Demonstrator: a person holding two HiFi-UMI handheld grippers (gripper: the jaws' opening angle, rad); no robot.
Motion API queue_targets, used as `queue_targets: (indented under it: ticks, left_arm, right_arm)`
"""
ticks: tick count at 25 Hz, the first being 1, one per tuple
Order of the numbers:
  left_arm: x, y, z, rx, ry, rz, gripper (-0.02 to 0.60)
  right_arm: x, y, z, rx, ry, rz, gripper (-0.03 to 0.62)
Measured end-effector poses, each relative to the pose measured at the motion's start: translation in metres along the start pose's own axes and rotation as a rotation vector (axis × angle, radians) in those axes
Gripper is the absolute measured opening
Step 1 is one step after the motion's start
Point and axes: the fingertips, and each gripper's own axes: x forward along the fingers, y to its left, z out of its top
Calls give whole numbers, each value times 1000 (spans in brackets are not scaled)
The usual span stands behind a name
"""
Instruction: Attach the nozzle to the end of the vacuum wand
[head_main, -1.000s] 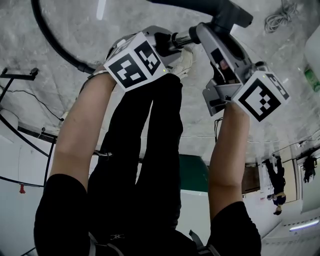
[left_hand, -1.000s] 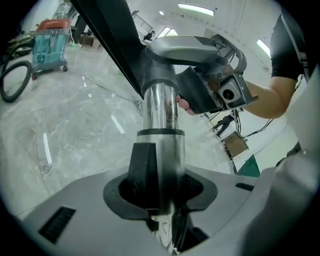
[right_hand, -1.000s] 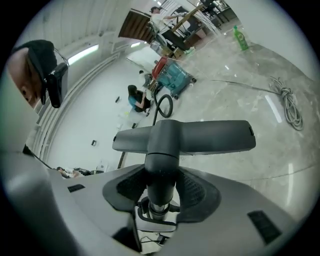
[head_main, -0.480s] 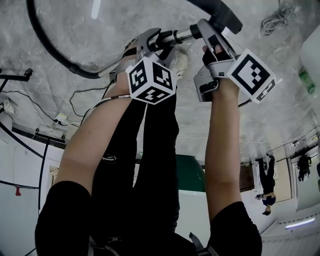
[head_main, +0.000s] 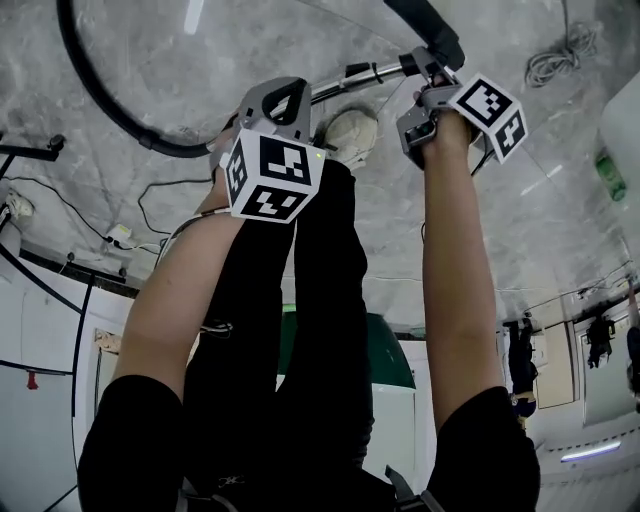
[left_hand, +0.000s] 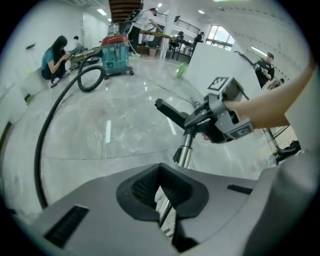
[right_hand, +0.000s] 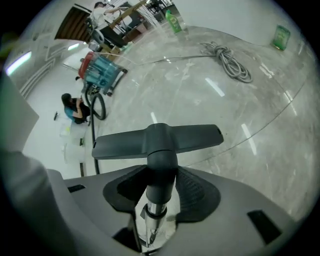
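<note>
Both bare forearms stretch forward and down, side by side, the left forearm (head_main: 175, 290) angled inward, the right forearm (head_main: 455, 260) straight; the left gripper (left_hand: 165, 212) has just been closing its jaws, which now pinch the vacuum wand (left_hand: 184, 152); the right gripper (right_hand: 150, 220), farther out, clamps the same tube just under the nozzle (right_hand: 157, 140); both point steeply downward.

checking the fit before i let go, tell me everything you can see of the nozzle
The nozzle is a dark grey T of matt, plastic-looking material: a wide flat bar on a round neck. The bar lies crosswise to the chrome wand, just beyond the right claw, with the pale floor behind it. The neck runs between the claw's pads, which close on it. Its end sleeves over the wand and looks seated.
</note>
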Motion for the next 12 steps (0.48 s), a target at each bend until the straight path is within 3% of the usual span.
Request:
queue_targets:
  ticks: [3,8,12]
  left_arm:
    - [-3,2,-1,-52,6,-32,11]
    - [7,2,-7,-109,14,-70,11]
    - [12,2,-12,-112,18,-62,11]
  right_arm:
    - [20,-28,-4,22,29,-46,184]
    - [50,-37,-4,30,50,-51,184]
    - [74,-46,-6,33,79,-85,184]
